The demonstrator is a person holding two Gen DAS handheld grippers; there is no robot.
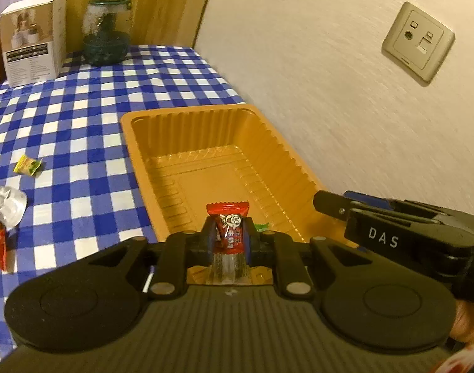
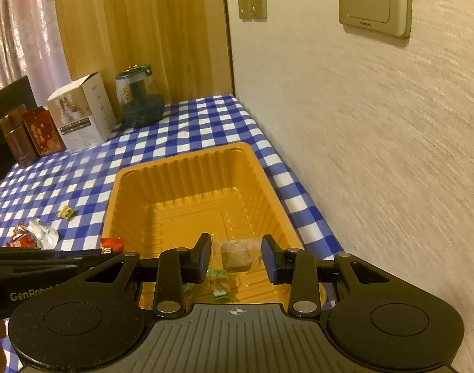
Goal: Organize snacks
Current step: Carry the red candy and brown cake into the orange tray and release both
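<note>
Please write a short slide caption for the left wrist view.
Left gripper holds a red candy over the orange tray.

Both wrist views close above orange tray [image 1: 206, 168] [image 2: 187, 192], facing wall corner.

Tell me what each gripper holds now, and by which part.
The left gripper holds a red candy by the middle of its wrapper, above the orange tray. The right gripper is open and holds nothing.

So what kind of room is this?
Probably a room in someone's home: a blue-and-white checked tablecloth covers a table against a textured wall with beige wall sockets, and a sheer curtain hangs behind.
</note>
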